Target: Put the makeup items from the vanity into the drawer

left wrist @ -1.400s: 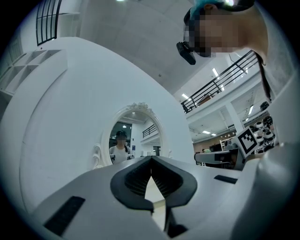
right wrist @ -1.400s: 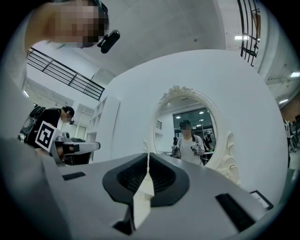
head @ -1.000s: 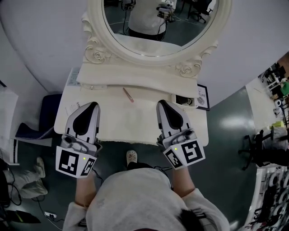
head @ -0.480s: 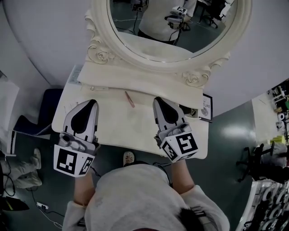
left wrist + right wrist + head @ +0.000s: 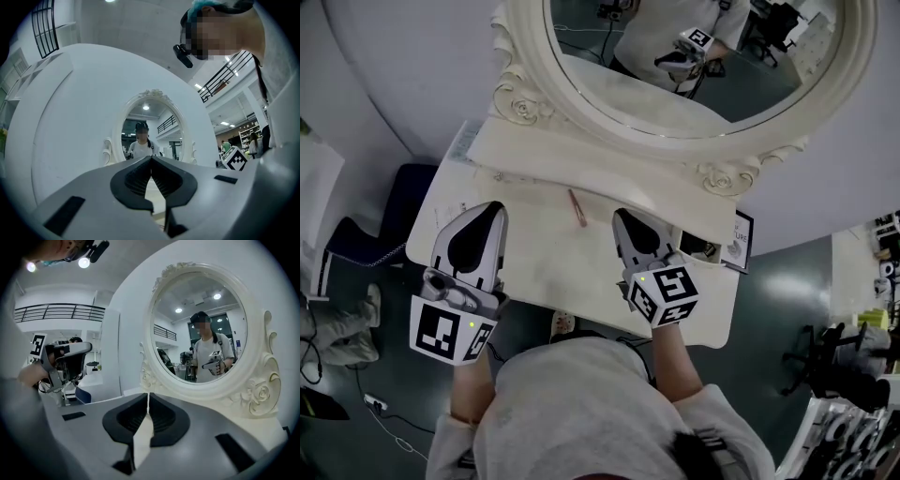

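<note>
Over the front half of the white bench, the left gripper and right gripper are held side by side, well apart, both pointing toward the oval mirror. The left fingers meet at their tips with nothing between them, and the right fingers are likewise together and empty. A slim pinkish pencil lies on the bench between the two grippers and a little beyond their tips, near the mirror's base, touching neither. A framed card sits at the bench's right rear corner.
</note>
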Motion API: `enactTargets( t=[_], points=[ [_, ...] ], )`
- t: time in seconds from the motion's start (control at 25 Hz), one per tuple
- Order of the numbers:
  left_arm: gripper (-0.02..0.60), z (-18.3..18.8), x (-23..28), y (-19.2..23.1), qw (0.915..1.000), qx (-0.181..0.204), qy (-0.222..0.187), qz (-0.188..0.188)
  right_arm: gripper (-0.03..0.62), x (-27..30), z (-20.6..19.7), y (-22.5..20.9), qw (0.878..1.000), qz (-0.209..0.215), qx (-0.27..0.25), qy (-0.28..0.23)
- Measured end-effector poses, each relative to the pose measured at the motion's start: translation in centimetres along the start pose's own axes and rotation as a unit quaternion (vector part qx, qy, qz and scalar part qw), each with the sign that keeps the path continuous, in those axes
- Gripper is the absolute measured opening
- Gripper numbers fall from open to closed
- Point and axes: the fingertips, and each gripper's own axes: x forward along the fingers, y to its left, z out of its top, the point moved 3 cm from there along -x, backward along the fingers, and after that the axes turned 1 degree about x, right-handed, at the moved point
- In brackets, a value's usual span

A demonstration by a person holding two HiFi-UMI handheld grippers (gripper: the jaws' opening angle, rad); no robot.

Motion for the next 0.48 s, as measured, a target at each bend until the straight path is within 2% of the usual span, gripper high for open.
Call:
enactTargets(
  t=[0.2, 0.48],
  points=[
    [0.015, -0.6, 0.3, 0.8, 0.9998, 0.000, 0.010, 0.016, 0.025, 2.6, -2.3, -0.6, 0.998, 0.013, 0.000, 0.057],
    [0.015, -1.5, 0.1, 1.9, 0.9990, -0.002, 0.025, 0.038, 0.026, 5.8, -6.9, -1.0, 0.989, 0.035, 0.012, 0.145]
  ],
)
